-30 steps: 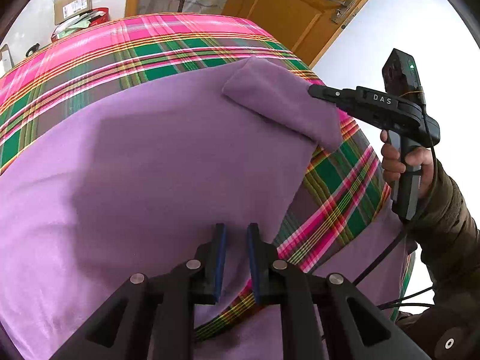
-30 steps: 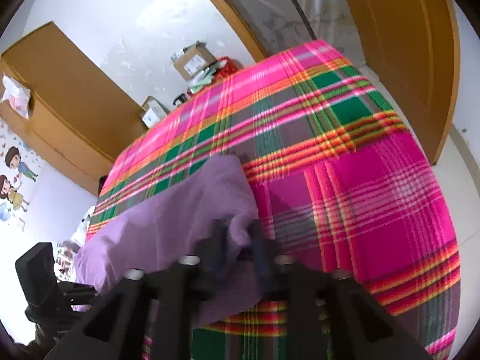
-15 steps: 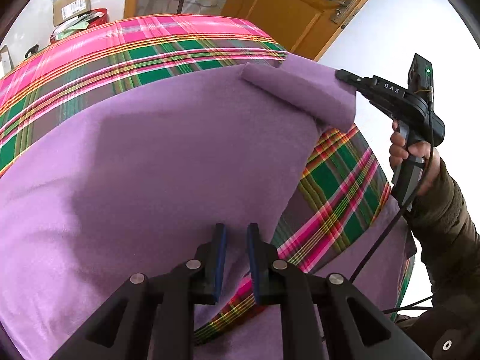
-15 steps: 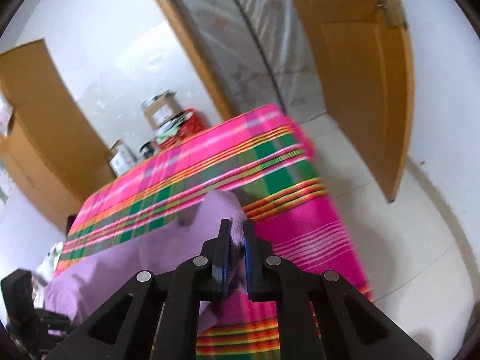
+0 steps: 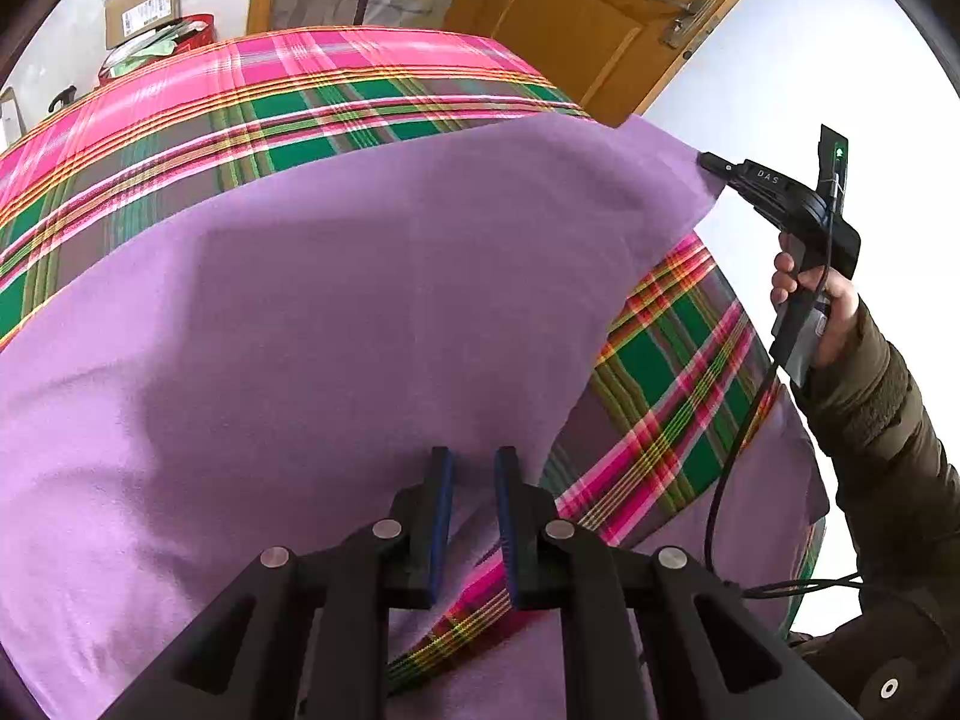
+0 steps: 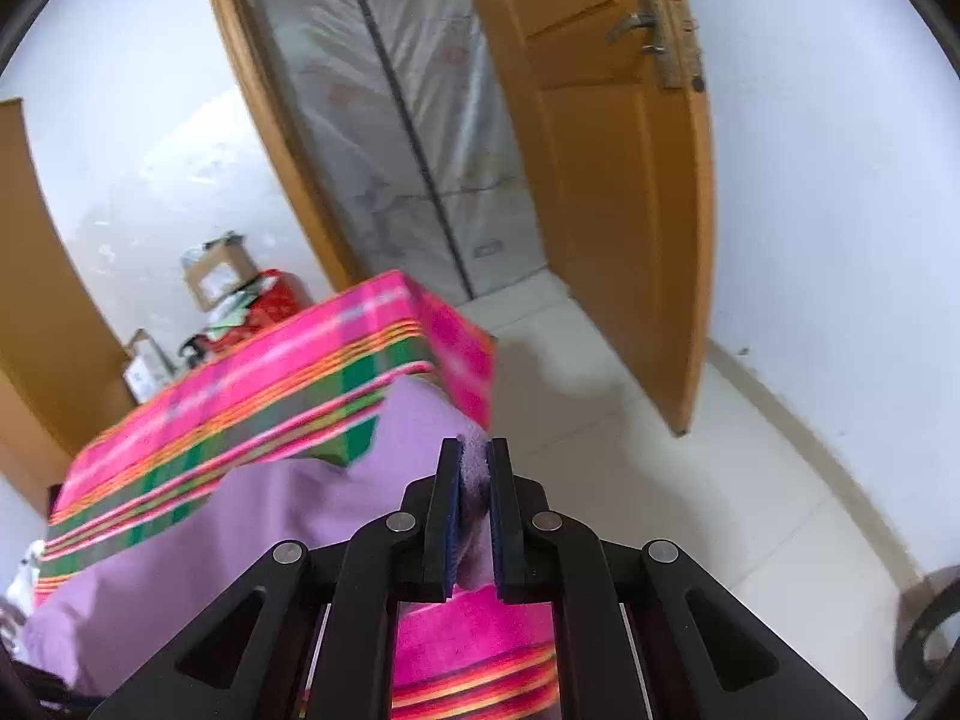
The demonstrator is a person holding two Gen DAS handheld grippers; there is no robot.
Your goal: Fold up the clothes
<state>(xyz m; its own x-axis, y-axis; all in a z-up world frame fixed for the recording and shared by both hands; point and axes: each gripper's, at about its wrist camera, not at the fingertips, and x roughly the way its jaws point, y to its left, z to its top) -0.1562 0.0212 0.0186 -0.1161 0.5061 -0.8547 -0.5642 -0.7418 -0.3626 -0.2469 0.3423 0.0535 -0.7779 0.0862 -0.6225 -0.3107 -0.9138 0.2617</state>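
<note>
A large purple cloth lies spread over a pink and green plaid bed cover. My left gripper sits low at the cloth's near edge, its pads narrowly apart with purple fabric between them. The cloth's right edge runs taut from there up to my right gripper, which a hand holds out past the bed's side. In the right wrist view the right gripper is shut on a bunched corner of the purple cloth, lifted above the bed cover.
A wooden door stands open beyond the bed's far corner, with pale tiled floor below it. Cardboard boxes and a red bag are piled behind the bed's head. A black cable hangs from the right gripper.
The right gripper has drawn the cloth's corner outward past the bed's side, and the folded-over flap has opened out flat. The left gripper has not moved.
</note>
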